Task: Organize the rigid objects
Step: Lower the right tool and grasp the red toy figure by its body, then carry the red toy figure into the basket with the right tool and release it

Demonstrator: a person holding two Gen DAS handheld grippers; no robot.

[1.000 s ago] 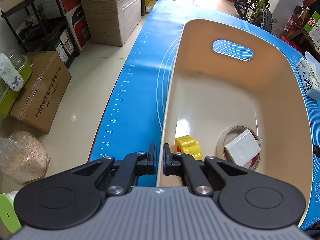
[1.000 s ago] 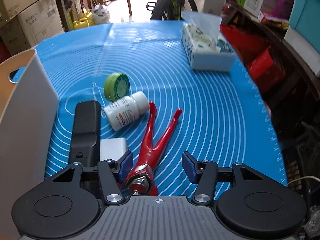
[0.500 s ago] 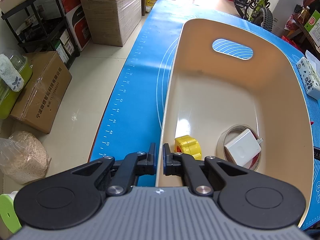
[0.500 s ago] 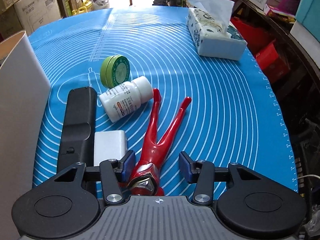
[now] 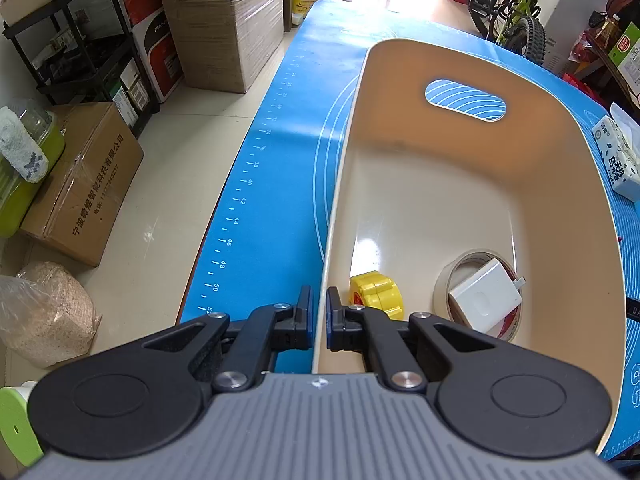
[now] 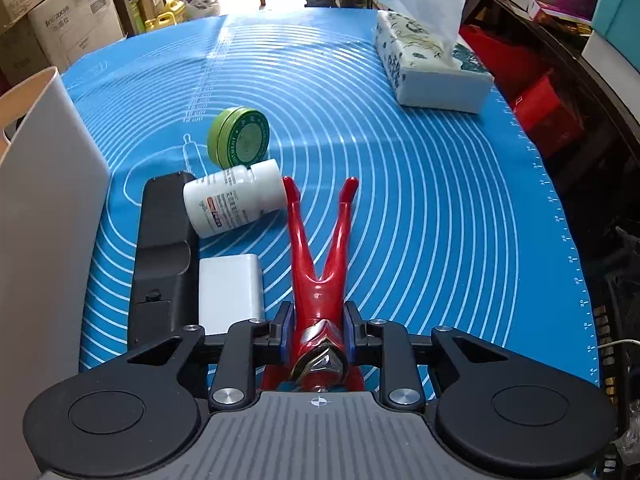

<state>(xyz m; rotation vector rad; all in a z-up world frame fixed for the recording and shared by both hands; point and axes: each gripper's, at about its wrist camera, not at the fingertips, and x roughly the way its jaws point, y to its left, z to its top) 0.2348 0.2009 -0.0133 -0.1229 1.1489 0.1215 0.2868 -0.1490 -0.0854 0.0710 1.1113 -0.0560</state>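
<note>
Your right gripper (image 6: 317, 326) body hides the red figure (image 6: 320, 272) from the chest down to its head. The black remote (image 6: 164, 256) loses its near end behind it. The bottle (image 6: 236, 200) label print is too small to read.

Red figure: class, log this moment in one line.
right hand-held gripper: just closed on red figure | left hand-held gripper: clamps bin wall

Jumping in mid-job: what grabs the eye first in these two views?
The glossy red figure lying on the blue mat, with the right tool just closed on its body. Next, the beige bin, its rim pinched by the left tool, holding a yellow toy part and a white charger on a tape roll.
</note>
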